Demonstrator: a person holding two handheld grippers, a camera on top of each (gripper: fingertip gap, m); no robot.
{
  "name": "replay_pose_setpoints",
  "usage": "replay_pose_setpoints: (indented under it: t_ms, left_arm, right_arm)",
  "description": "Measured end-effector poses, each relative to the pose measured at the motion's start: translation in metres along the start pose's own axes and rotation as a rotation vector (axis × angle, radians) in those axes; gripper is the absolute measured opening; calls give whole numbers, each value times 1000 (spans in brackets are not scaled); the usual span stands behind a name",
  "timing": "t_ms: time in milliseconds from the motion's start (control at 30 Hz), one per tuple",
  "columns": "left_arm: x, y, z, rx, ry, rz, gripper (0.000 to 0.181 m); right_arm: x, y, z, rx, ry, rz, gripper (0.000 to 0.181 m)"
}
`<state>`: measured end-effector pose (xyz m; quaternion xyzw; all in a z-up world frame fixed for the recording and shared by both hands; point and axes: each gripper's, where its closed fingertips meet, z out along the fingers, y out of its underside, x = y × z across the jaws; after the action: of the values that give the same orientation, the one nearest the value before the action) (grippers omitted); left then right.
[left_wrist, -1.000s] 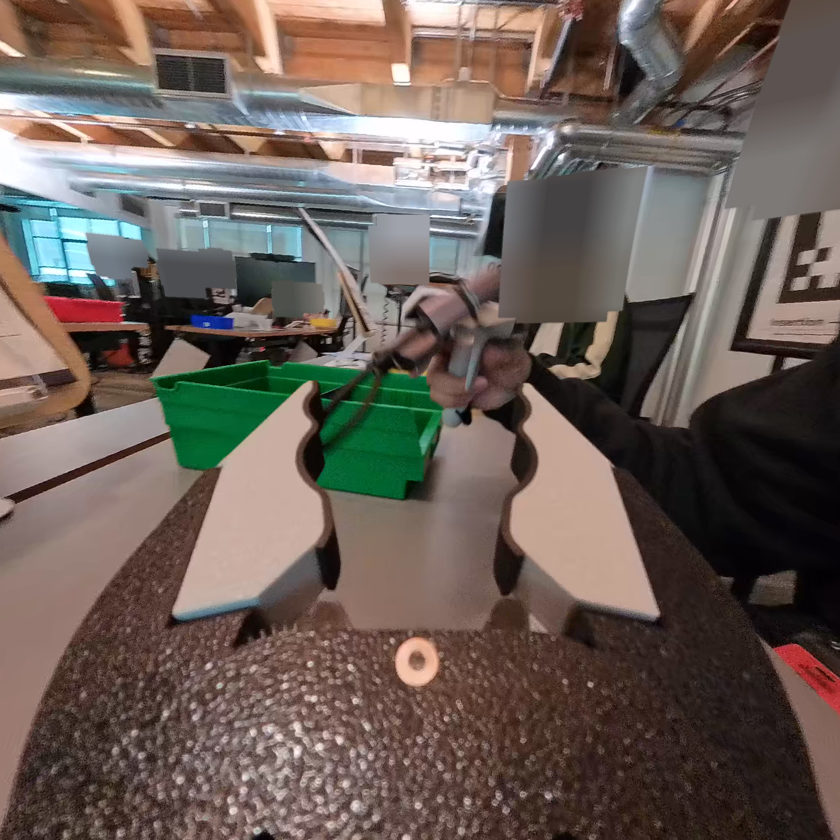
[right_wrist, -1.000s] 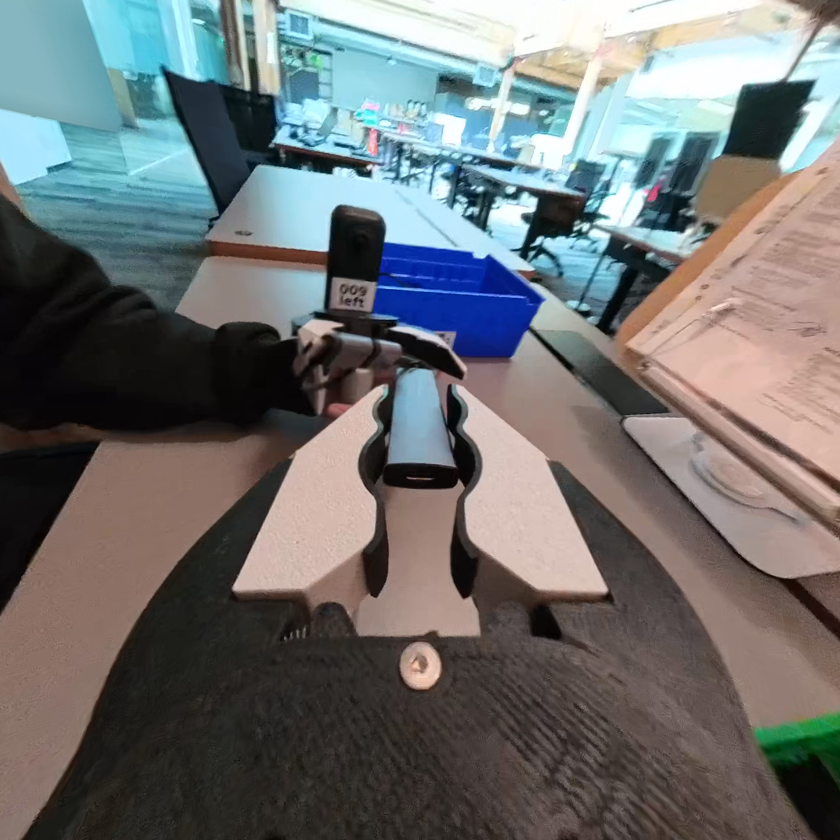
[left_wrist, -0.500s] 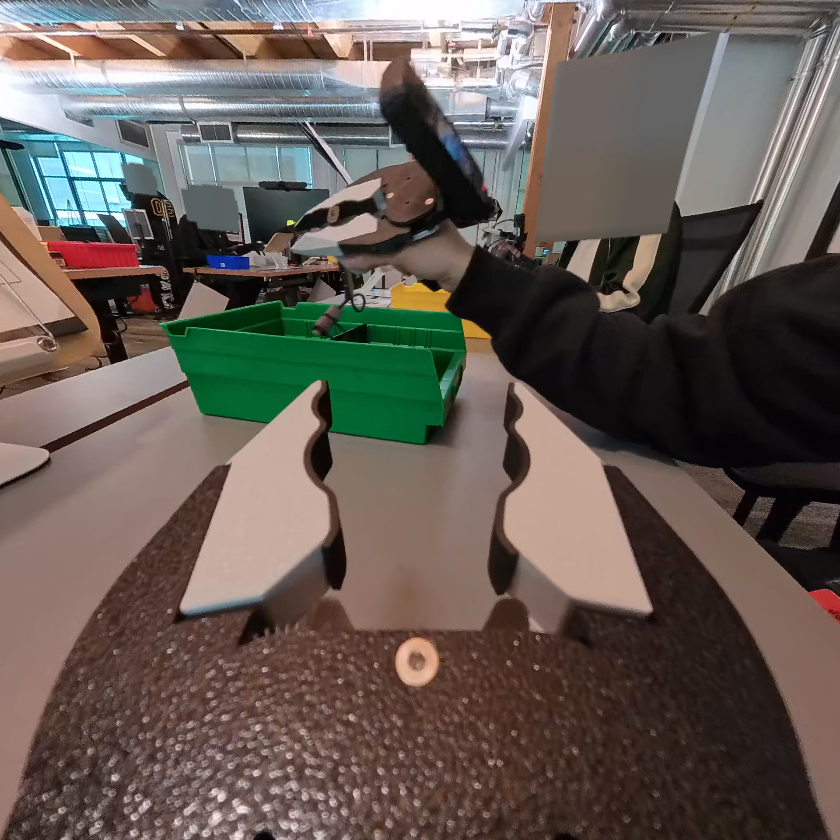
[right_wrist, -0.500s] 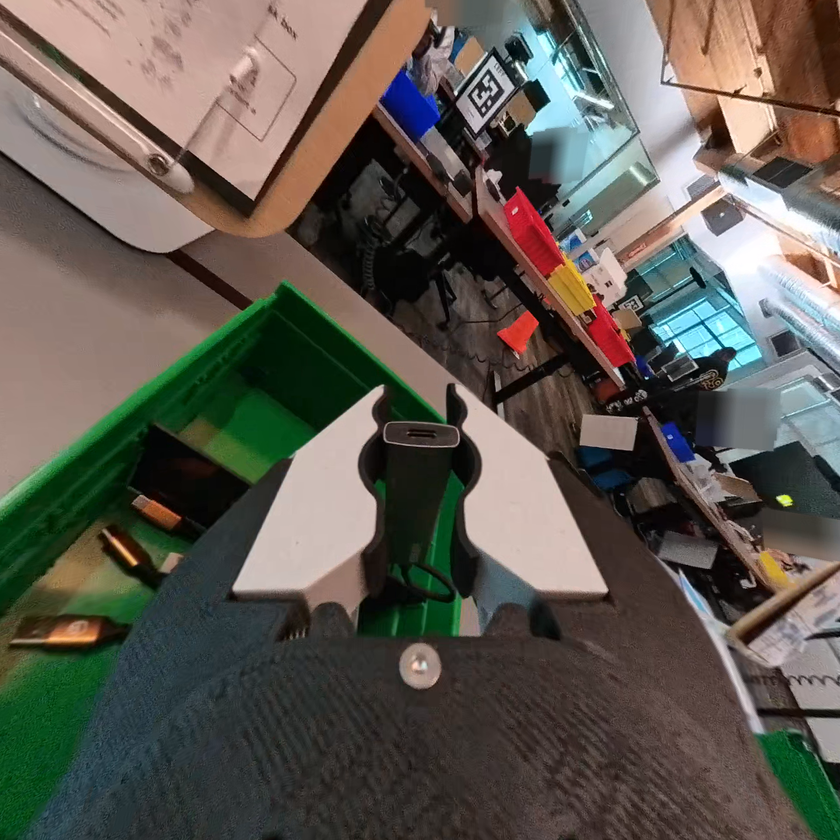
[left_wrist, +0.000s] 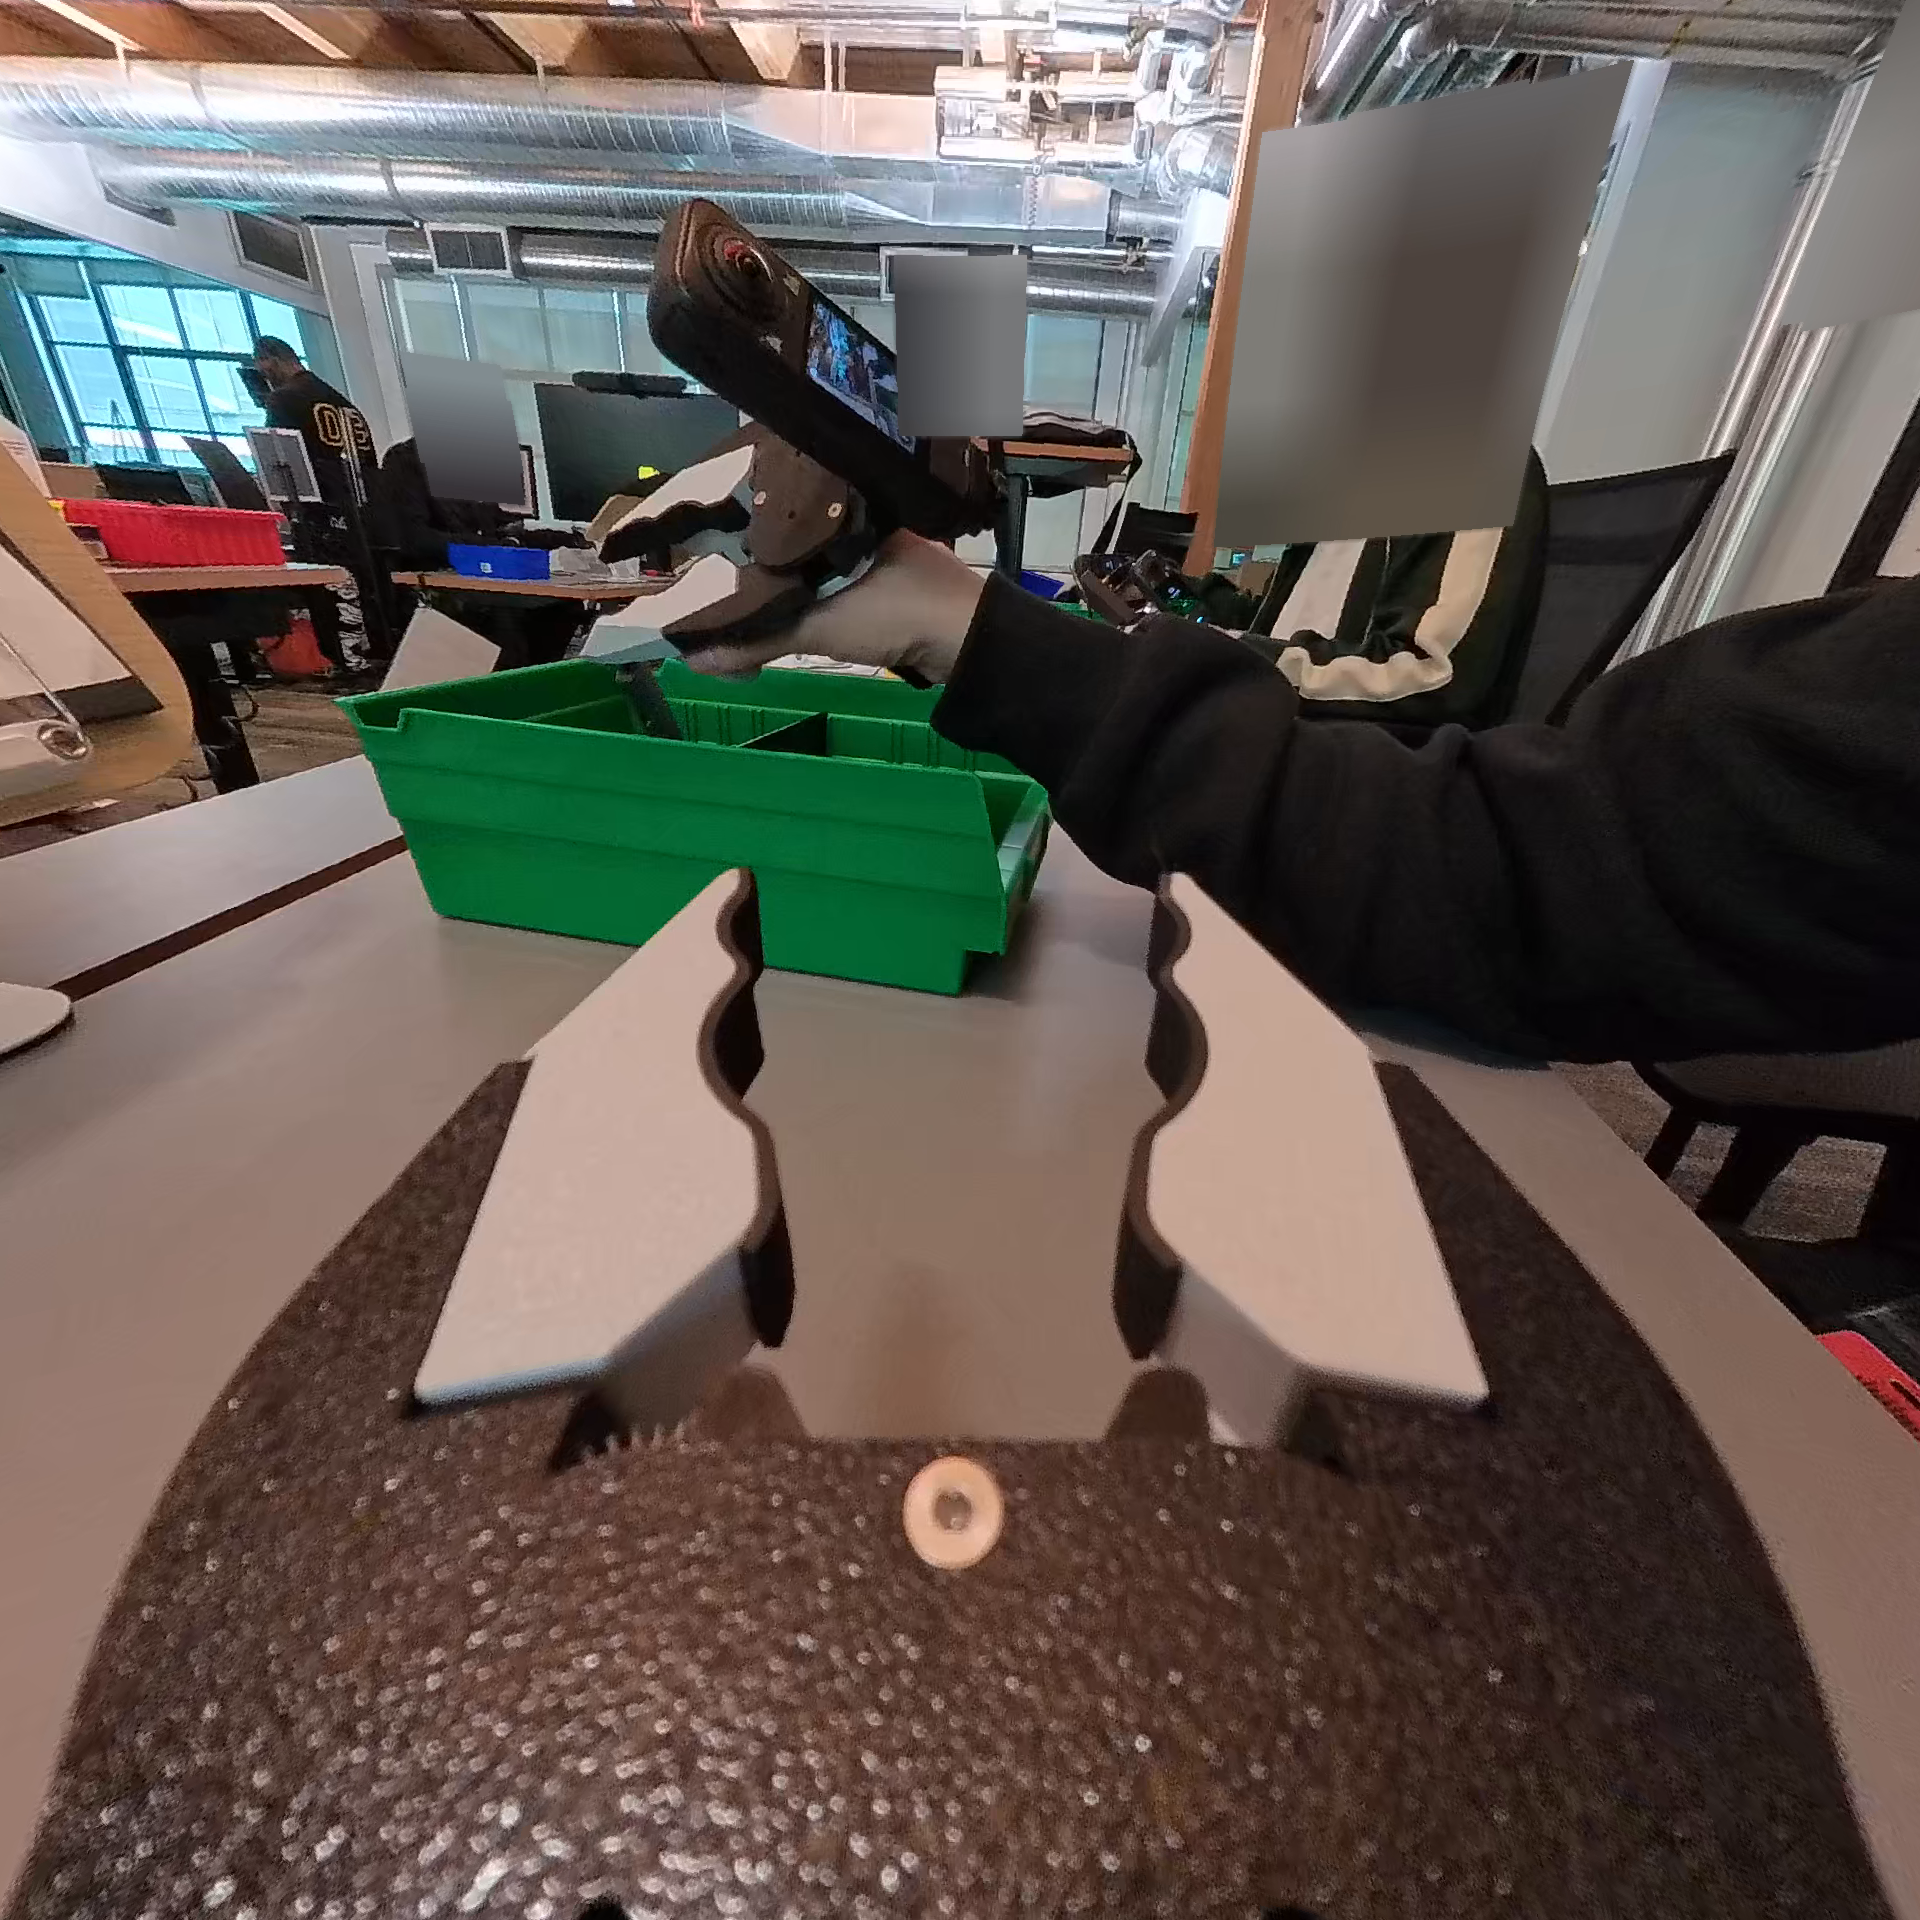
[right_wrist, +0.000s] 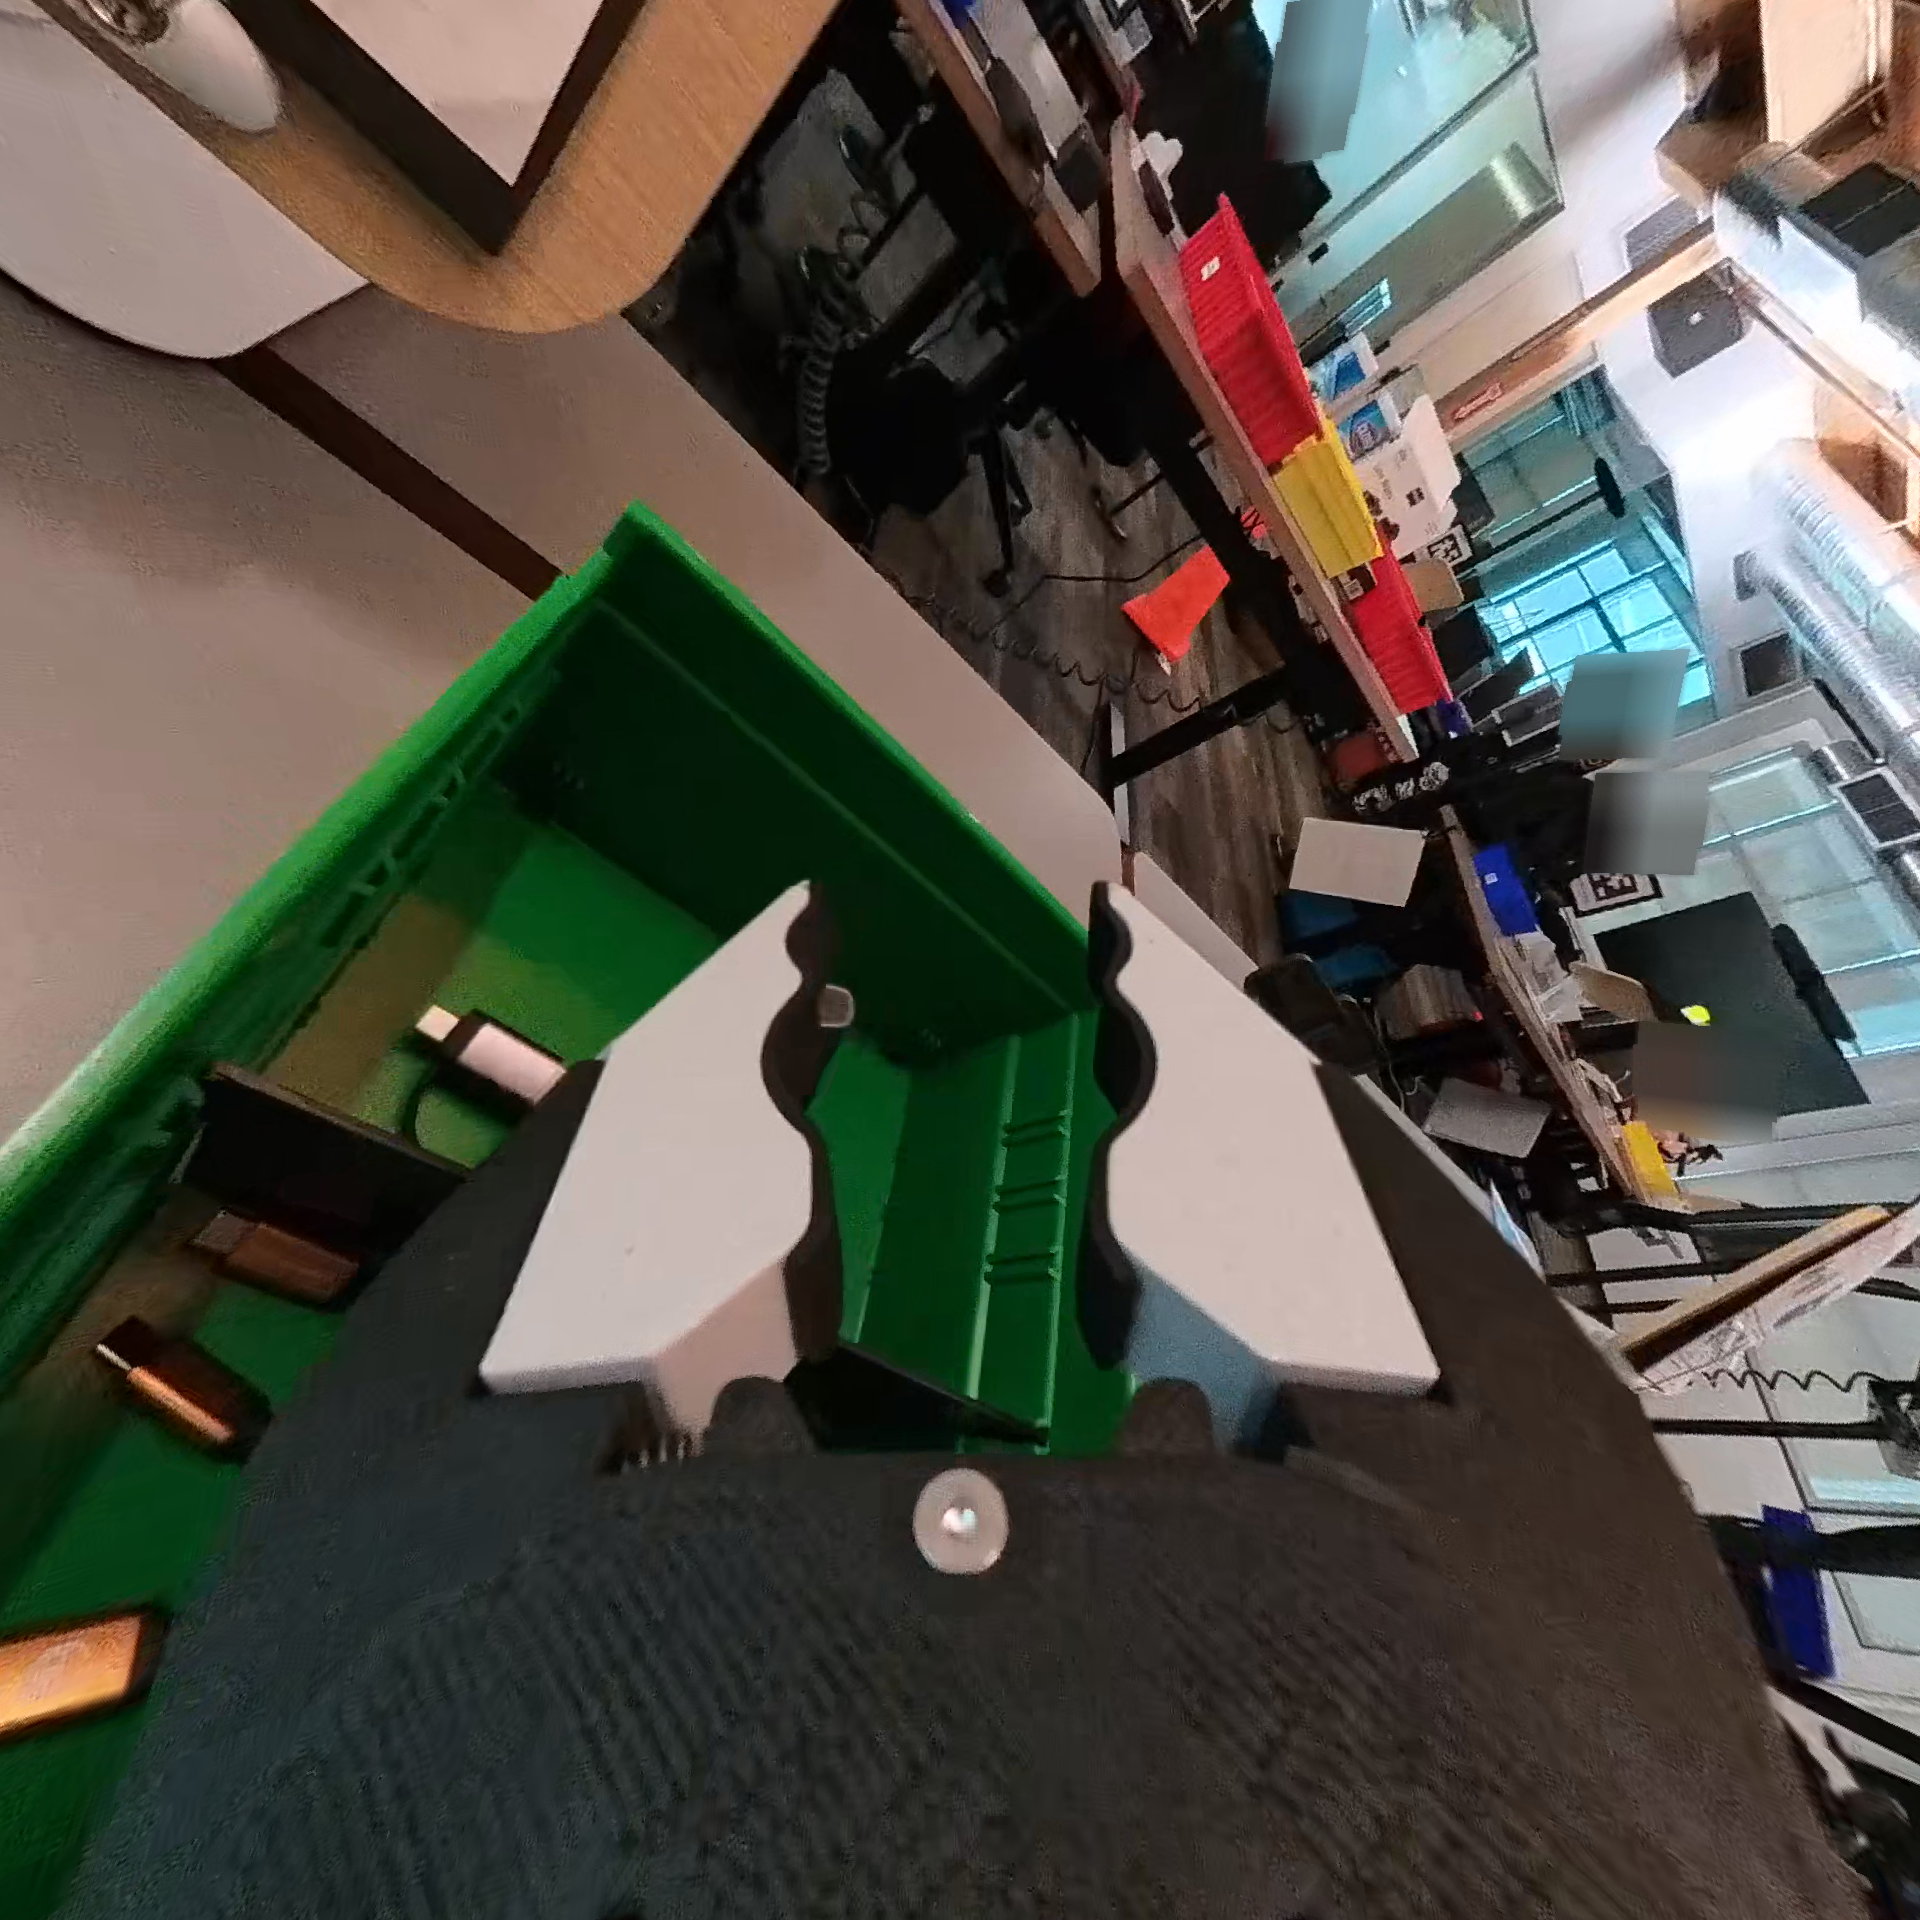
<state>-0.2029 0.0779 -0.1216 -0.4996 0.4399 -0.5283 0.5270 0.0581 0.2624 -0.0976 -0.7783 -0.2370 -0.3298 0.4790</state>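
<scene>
Big open office w/ wood beams and silver pipes overhead, and a smooth grey table (left_wrist: 260, 1091) up close.

The left gripper (left_wrist: 951, 1049) has its fingers (left_wrist: 613, 1174) spread wide apart, with nothing between them — only bare table shows in the gap. It sits low over the table, a bit back from the green bin (left_wrist: 707, 831).

The right gripper (right_wrist: 956, 1049) has its fingers (right_wrist: 665, 1174) spread apart too, gripping nothing. It points down into the green bin (right_wrist: 727, 748), near one end of it. In the left wrist view this same gripper (left_wrist: 665, 613) is above the far side of the bin, held by a hand (left_wrist: 883, 623) in a black sleeve (left_wrist: 1455, 831), w/ a black camera (left_wrist: 769, 332) on top. A small dark thing (left_wrist: 649, 701) hangs just under its tips, going down into the bin; cannot tell if it still touches the fingers.

Inside the bin, to the left of the right gripper, black dividers (right_wrist: 312, 1143) split it into parts. One part holds a silver adapter (right_wrist: 494, 1049) w/ a short black cable. The next part holds two brown-and-black adapters (right_wrist: 281, 1262), (right_wrist: 177, 1397). Another orange-brown piece (right_wrist: 62, 1688) lies at the bottom left, partly cut off by the edge.

Farther out — a wood-edged board (right_wrist: 499, 208) stands on a white base past the bin. Across the room are more tables w/ red bins (right_wrist: 1242, 312) and a yellow bin (right_wrist: 1325, 499), and an orange cone (right_wrist: 1174, 613) on the floor. A person (left_wrist: 312, 436) in dark clothes stands far back by the windows.
</scene>
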Motion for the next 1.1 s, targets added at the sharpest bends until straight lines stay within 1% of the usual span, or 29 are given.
replay_pose_setpoints:
  t_ms: [133,200,300,400,500,567,600,667,700,733,767,800,833,867,900,933,1000,1033,1100]
  left_arm:
    - [-2,-2,-1,13,-5,-11,73]
    - [-2,-2,-2,15,-5,-16,73]
    - [-3,-2,-1,14,-7,-17,73]
    - [-3,-2,-1,19,-3,-31,73]
    - [-2,-2,0,16,0,-33,73]
    - [-1,-2,1,6,-4,-18,73]
    - [-1,-2,1,1,-9,-5,73]
    - [-2,-7,1,7,-35,35,72]
    - [-3,-9,0,8,-58,59,71]
    - [-7,-12,-2,6,-95,85,70]
    - [-13,-16,-6,6,-153,112,67]
    - [-20,-23,-11,8,-228,139,66]
    - [-26,-32,-19,8,-320,156,65]
    - [-30,-42,-31,3,-421,164,63]
    - [-31,-54,-45,0,-517,171,61]
    - [-29,-67,-60,-8,-595,187,59]
    - [-25,-94,-96,-61,-731,265,55]
    - [-32,-109,-121,-105,-822,305,52]
    - [-58,-135,-179,-217,-1002,350,51]
  right_arm:
    - [-1,2,0,-18,11,-30,56]
    - [-2,-3,-2,-1,7,-18,60]
    - [-2,-10,-5,30,-9,14,60]
    - [0,-12,-12,29,-7,14,61]
    - [-7,-18,-25,29,-43,33,66]
    - [-22,-33,-45,73,-124,74,73]
    - [-38,-47,-61,123,-208,119,76]
    - [-80,-84,-107,270,-438,230,81]
    - [-98,-101,-132,356,-522,283,82]
    - [-114,-115,-154,440,-583,333,81]
    - [-132,-124,-173,504,-634,372,77]
    - [-150,-129,-182,543,-672,385,74]
    - [-165,-130,-186,571,-684,376,71]
    - [-179,-126,-184,560,-674,362,69]
    - [-194,-121,-180,528,-672,327,72]
    - [-205,-117,-178,513,-666,293,75]
    - [-223,-116,-182,577,-635,228,72]
    - [-228,-116,-183,599,-614,207,71]
    - [-234,-116,-184,626,-595,162,72]
